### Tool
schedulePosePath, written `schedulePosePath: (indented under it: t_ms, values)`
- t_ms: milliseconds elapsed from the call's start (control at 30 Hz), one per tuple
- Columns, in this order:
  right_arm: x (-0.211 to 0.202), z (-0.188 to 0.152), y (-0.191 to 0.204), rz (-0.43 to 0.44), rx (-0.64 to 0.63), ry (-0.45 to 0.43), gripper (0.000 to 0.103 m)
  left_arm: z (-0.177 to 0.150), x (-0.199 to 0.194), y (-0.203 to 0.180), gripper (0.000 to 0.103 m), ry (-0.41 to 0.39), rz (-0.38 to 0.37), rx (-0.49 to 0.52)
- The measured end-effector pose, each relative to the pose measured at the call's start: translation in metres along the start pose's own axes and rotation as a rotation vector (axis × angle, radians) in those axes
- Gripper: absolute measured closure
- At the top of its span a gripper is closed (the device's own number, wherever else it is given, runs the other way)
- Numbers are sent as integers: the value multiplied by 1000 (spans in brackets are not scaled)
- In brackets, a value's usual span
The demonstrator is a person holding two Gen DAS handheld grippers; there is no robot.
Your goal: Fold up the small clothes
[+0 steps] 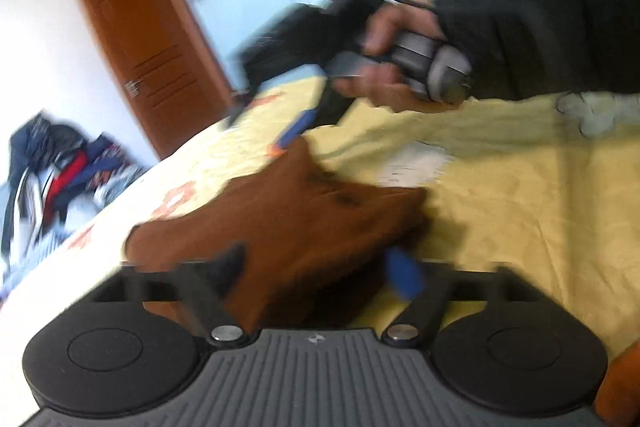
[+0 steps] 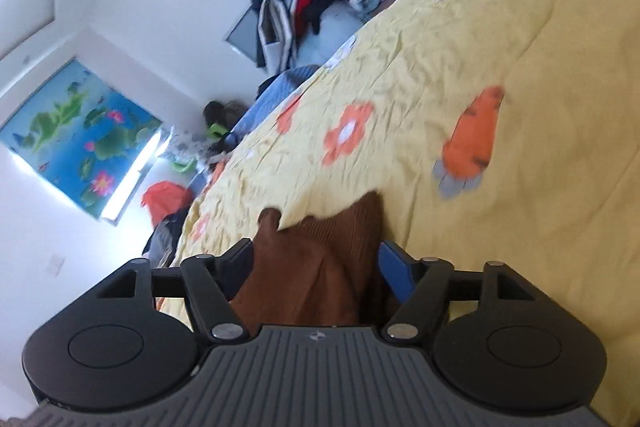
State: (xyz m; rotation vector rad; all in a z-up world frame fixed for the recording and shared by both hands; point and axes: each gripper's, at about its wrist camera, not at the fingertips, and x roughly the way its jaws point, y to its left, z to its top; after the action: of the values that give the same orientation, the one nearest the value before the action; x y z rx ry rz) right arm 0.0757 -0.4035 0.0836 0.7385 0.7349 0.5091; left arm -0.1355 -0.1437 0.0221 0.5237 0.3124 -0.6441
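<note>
The left hand-held gripper [image 1: 316, 273] has its jaws part-closed around a bunched fold of the brown garment [image 1: 288, 203], which fills the gap between its fingers and spreads up toward 12 o'clock over the yellow flowered bedspread [image 1: 520, 195]. In the left wrist view a heap of clothes [image 1: 60, 171] lies at 9 o'clock, a wooden door [image 1: 152, 55] stands at 11 o'clock, and the person's right hand [image 1: 396, 59] grips the other tool at 1 o'clock. The right hand-held gripper [image 2: 316, 267] likewise pinches the brown ribbed cloth, its far end at the garment's opposite edge. In its view a lotus picture [image 2: 76, 135] hangs at 9 o'clock.
</note>
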Motion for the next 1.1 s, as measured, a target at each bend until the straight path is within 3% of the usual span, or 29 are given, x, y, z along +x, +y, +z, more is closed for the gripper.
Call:
schedulePosePath:
  t_ms: [133,233,367,433,533,567,600,633,667,800,933,1033,1100]
  values:
    - [28,9,8,-100,-111,89,28,-6,-9,68,17,45,54,-240]
    - [42,6,1,-109,-101,148,26,-18,11,127,17,132,94,-518]
    - [41,-3,-3,-145,-111,175,21,-55,50,195,18,238,-34,-1012]
    - [37,-7,-3,-132,-122,183,21,-64,69,212,18,242,-98,-1125]
    - [40,-6,-1,-120,-117,201,19,-56,100,221,18,235,-185,-1142]
    - [44,-6,0,-110,-117,215,23,-56,110,222,20,238,-223,-1158]
    - [47,-6,2,-102,-123,230,30,-53,120,225,29,243,-245,-1171]
    - [53,-7,3,-101,-128,257,56,-50,129,227,73,273,-260,-1175]
    - [59,-8,4,-115,-133,288,75,-48,140,228,86,311,-255,-1171]
    - [64,-8,15,-100,-171,263,77,-31,133,231,90,259,-182,-1059]
    - [76,2,31,-17,-174,193,77,-16,120,258,90,183,-118,-971]
    - [104,9,40,2,-168,152,75,-16,124,278,88,202,-13,-911]
    - [127,9,40,-64,-158,157,67,-24,132,280,83,264,83,-836]
